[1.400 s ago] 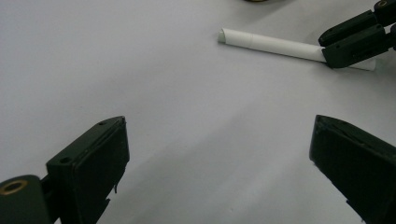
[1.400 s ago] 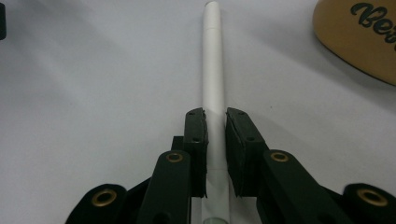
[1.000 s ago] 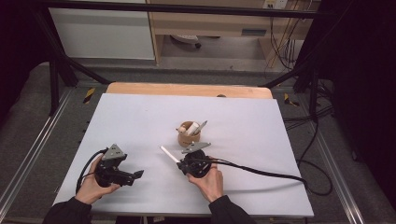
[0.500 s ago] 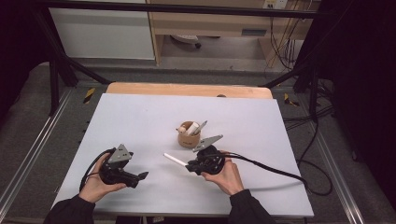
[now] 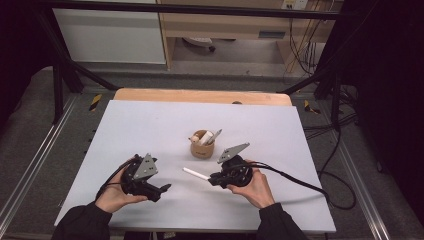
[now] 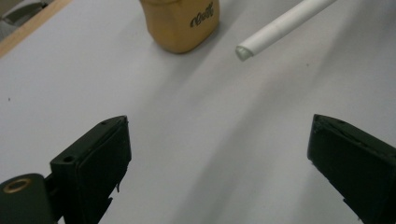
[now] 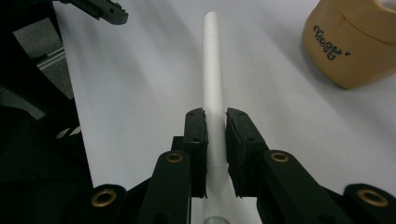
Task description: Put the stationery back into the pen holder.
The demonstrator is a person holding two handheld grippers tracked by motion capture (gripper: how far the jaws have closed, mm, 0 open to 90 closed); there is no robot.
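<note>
My right gripper [image 5: 214, 178] [image 7: 215, 131] is shut on a white pen [image 5: 195, 173] [image 7: 211, 79], which sticks out to the left, lifted off the white table [image 5: 150, 125]. A tan cup [image 5: 202, 145] [image 7: 353, 46] [image 6: 182, 21] holding a few pens stands just behind it, mid-table. My left gripper [image 5: 162, 189] [image 6: 219, 158] is open at the front left with bare table between its jaws. In the left gripper view the pen's tip [image 6: 280, 30] hangs ahead of the jaws, next to the cup.
A wooden strip [image 5: 200, 96] runs along the table's far edge. Black cables [image 5: 300, 180] trail right from my right gripper across the table. Metal rails and a cabinet lie beyond the table.
Both hands have risen and shifted right. The right gripper has carried the white pen up off the table, away from the cup's front.
</note>
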